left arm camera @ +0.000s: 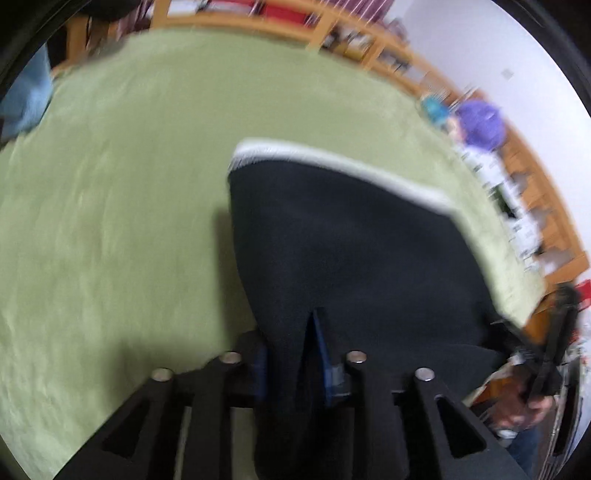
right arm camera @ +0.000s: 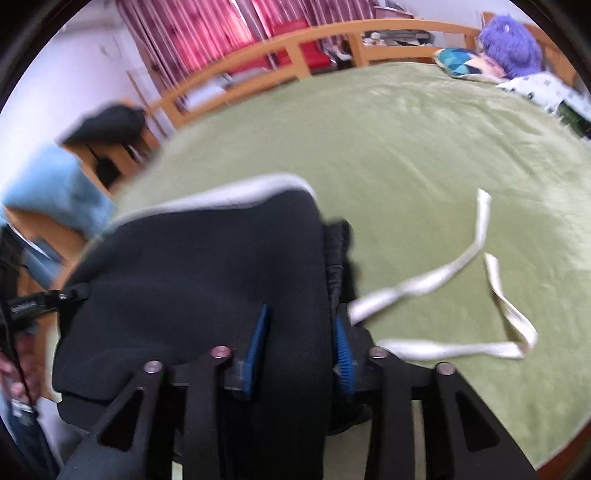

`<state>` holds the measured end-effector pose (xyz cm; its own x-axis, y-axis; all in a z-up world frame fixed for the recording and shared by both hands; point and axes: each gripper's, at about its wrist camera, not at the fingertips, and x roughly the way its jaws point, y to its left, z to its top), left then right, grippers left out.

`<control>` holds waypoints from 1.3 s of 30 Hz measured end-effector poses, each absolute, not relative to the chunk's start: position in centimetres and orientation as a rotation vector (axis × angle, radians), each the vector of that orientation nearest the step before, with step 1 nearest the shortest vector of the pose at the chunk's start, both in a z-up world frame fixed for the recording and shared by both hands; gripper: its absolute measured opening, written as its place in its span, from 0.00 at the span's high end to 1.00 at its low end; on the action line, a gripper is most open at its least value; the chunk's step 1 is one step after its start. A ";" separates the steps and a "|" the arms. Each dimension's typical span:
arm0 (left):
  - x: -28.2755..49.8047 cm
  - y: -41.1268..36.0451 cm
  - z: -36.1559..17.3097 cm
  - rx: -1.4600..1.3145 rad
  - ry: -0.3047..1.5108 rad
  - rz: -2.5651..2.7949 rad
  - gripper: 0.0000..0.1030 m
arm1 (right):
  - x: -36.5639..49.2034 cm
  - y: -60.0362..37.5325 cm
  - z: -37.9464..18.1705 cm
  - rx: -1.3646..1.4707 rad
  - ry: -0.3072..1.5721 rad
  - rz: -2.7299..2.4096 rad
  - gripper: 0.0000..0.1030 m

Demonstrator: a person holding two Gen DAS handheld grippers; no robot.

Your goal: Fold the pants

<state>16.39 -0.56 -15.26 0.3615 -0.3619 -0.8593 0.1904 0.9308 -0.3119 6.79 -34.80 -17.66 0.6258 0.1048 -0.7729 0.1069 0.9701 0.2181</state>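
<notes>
Black pants (left arm camera: 351,240) with a white edge band (left arm camera: 332,158) hang over the green bedspread (left arm camera: 110,203). My left gripper (left arm camera: 288,332) is shut on a pinched fold of the black cloth, which runs up between its blue pads (left arm camera: 325,354). In the right wrist view the pants (right arm camera: 203,258) bulge in a thick fold. My right gripper (right arm camera: 300,314) is shut on that fold, with the gathered waistband (right arm camera: 336,258) beside it. A white drawstring (right arm camera: 443,273) trails loose across the bedspread (right arm camera: 443,129). Both views are motion-blurred.
A wooden bed rail (right arm camera: 295,40) runs along the far side, with red curtains (right arm camera: 207,26) behind it. A purple plush toy (right arm camera: 509,40) and patterned pillows (right arm camera: 543,88) lie at the head. Blue cloth (right arm camera: 55,192) sits at the left. A hand (left arm camera: 517,406) holds the other gripper.
</notes>
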 end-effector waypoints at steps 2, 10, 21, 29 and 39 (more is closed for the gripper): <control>15.3 0.2 -15.8 -0.152 1.126 -0.326 0.72 | 5.2 -35.9 -17.1 0.280 0.896 -0.015 0.53; 9.8 0.3 -10.6 -0.176 0.929 -0.356 0.46 | 2.1 -33.2 -11.7 0.212 0.715 0.073 0.60; 5.6 -3.4 -17.3 -0.034 0.948 -0.287 0.45 | -0.4 -29.8 -18.8 0.017 0.843 0.118 0.72; 11.6 -2.9 -11.8 -0.112 0.910 -0.350 0.38 | 3.4 -31.6 -12.2 0.042 0.721 0.173 0.63; 21.2 -1.9 -12.9 -0.187 0.936 -0.280 0.38 | 18.4 -33.4 -14.8 0.127 0.883 0.143 0.53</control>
<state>21.19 -1.86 -12.92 0.5608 -0.3170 -0.7649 0.1556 0.9477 -0.2787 18.39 -33.36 -14.78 0.6262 0.1771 -0.7593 -0.0720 0.9828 0.1698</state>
